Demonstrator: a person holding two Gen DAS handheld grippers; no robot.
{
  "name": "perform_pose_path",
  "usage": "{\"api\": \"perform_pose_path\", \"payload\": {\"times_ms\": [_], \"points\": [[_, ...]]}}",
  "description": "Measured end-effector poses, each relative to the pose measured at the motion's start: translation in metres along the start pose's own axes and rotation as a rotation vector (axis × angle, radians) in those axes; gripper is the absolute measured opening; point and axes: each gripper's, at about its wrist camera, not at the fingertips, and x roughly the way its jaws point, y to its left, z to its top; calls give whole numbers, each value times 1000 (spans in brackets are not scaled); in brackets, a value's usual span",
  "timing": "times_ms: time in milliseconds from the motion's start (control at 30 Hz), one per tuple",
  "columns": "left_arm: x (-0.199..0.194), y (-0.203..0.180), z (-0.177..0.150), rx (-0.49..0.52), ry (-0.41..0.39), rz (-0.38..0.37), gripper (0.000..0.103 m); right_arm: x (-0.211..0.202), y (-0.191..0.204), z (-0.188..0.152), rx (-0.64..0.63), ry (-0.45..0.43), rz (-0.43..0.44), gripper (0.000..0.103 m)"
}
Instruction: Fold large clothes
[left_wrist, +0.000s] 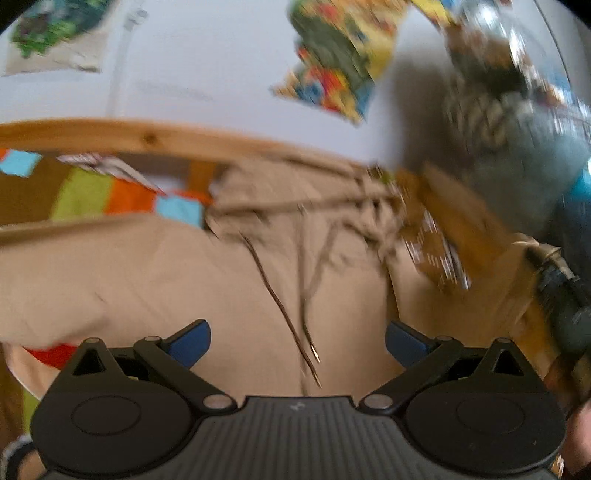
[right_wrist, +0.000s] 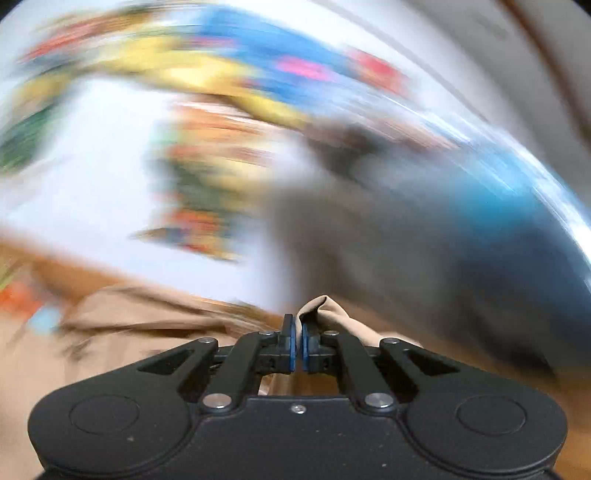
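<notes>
Beige garment (left_wrist: 184, 266): soft, light, limp, creases easily. Right gripper (right_wrist: 296, 345) clamped on bunched edge; left gripper (left_wrist: 297, 341) spread wide, empty. Best hold: hems, corners.

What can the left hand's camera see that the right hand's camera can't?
Only the left wrist view shows the left gripper open, its blue pads wide apart above the beige garment, with two thin cords lying on the cloth, a wooden rail and a striped colourful blanket.

Only the right wrist view shows the right gripper shut on a bunched fold of that garment.

Both show the beige garment, the white wall and bright posters, though the right view is heavily blurred.
</notes>
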Motion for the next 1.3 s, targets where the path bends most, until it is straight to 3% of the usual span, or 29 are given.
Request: {"api": "perform_pose_path", "payload": {"times_ms": [100,133,200,333,400,500,600,767,900,967,1033,1067,1133,1200,1300], "points": [[-14,31,11,-46,-62,17,102,-7,80,-7,-358,-54,270,2],[-16,39,12,-56,-72,21,102,-13,105,-17,-476,-36,372,2],[-14,58,10,-75,-69,33,102,-23,139,-39,-597,7,482,5],[11,84,-10,-154,20,32,102,-36,167,-76,-619,197,675,29],[28,94,-22,-183,68,0,102,-44,156,-79,-554,246,711,52],[55,103,-35,-177,111,-8,102,-40,131,-71,-403,331,708,58],[88,107,-46,-132,139,65,102,-29,96,-71,-250,414,627,62],[131,97,-53,-55,236,106,76,-5,39,-82,-52,498,444,63],[143,82,-62,48,258,188,58,6,18,-94,35,524,371,63],[141,75,-65,92,245,197,20,9,19,-100,40,522,338,63],[136,67,-66,125,231,218,17,19,19,-102,37,515,297,64],[132,61,-67,152,204,234,6,17,16,-103,41,512,278,64],[121,51,-65,187,142,235,1,19,9,-103,68,510,241,64],[95,45,-66,179,52,234,0,30,2,-101,101,516,201,64],[59,49,-74,128,-23,292,0,49,-11,-98,158,519,176,64]]}}
